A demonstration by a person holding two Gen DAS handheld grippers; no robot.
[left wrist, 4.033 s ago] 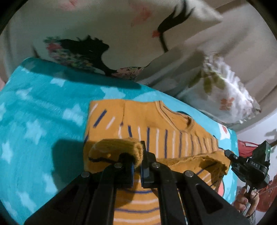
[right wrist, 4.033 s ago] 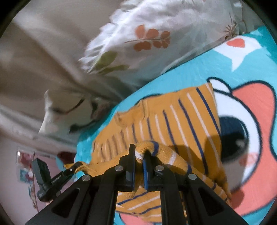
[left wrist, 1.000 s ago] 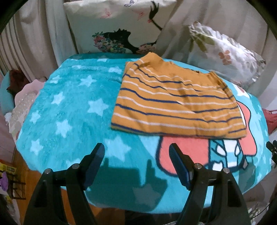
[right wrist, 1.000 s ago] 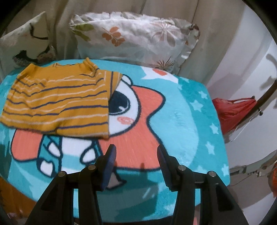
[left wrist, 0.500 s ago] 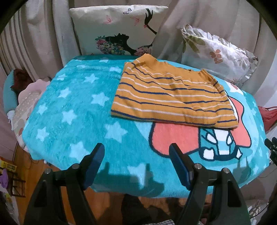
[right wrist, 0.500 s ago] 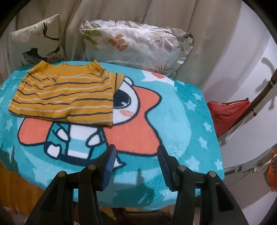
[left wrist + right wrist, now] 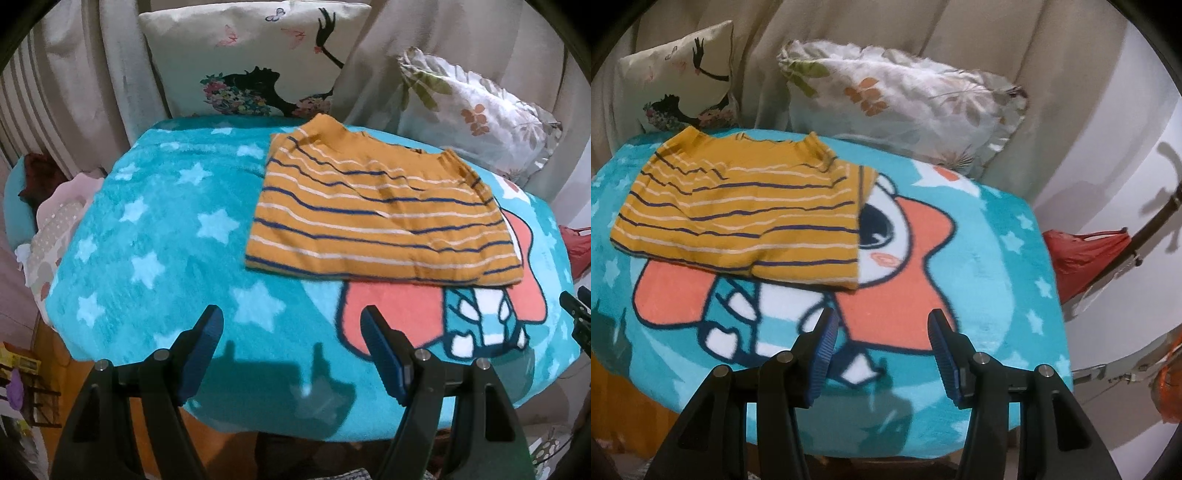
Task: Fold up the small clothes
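Moved since before: both hand-held grippers were pinching the mustard-yellow knitted top with blue and white stripes point(image 7: 380, 214) a few moments ago; now they have let go and pulled back, and the top lies folded over on itself.
Left hand-held gripper point(image 7: 291, 347): its two blue pads are wide apart with nothing between them. It hangs over the near edge of the blanket, well away from the top.
Right hand-held gripper point(image 7: 881, 343): its pads are apart too, and they have just opened a little more. Nothing is between them.
Top: it lies flat as a neat rectangle on the soft turquoise blanket with pale stars and a cartoon face point(image 7: 155, 236), toward the back, near the white cushion with a dark lady picture point(image 7: 255, 55) and the frilly white cushion with leaf prints point(image 7: 908, 107). It partly covers the cartoon's face.
Done so far: the top looks folded in half, with its edges mostly lined up.
Left to do: maybe one more fold to make it smaller. I cannot tell if more clothes are waiting.
Other things: a red bag point(image 7: 1086, 258) hangs off to the right.
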